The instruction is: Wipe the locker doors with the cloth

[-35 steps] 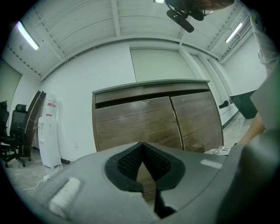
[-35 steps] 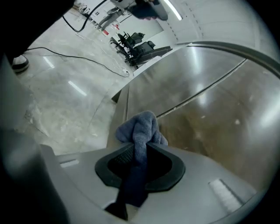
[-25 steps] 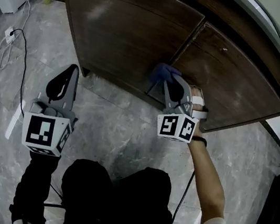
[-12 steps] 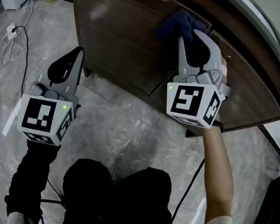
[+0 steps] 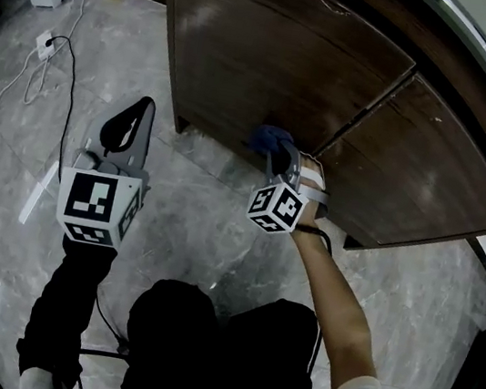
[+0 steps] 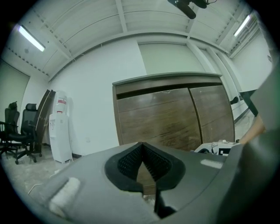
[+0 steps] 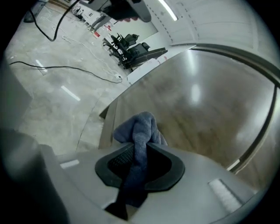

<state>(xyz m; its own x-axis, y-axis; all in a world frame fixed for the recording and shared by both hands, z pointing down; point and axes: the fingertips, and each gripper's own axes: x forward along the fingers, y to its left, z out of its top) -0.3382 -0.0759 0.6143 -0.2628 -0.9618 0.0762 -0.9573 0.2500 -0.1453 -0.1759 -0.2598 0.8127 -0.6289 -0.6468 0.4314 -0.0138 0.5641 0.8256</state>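
Far left of the left gripper, a white cable [image 5: 69, 77] trails over the grey marble floor [image 5: 202, 219] to a power strip [image 5: 45, 40]. A white water dispenser [image 6: 60, 127] stands further left against the wall.

The left gripper [image 5: 144, 108] is held low over the floor, well apart from the locker. It points towards the left door [image 5: 275, 56]. Its jaws are clenched together with nothing between them [image 6: 142, 146]. A dark sleeve [image 5: 69, 298] runs back from it.

To the right, the blue cloth [image 5: 269, 136] is bunched at the tip of the right gripper [image 5: 278, 151]. It lies against the bottom edge of the left door, just left of the seam between the two doors. In the right gripper view the jaws are pinched on the cloth [image 7: 138, 131]. One fold hangs back between the pads and a rounded wad sticks out ahead of the right gripper [image 7: 139, 146]. The brown door surface fills the space ahead and to its right, and the floor lies to its left.

A bare hand [image 5: 315, 192] holds this gripper from behind. The right door [image 5: 423, 164] lies to its right, untouched by either gripper.
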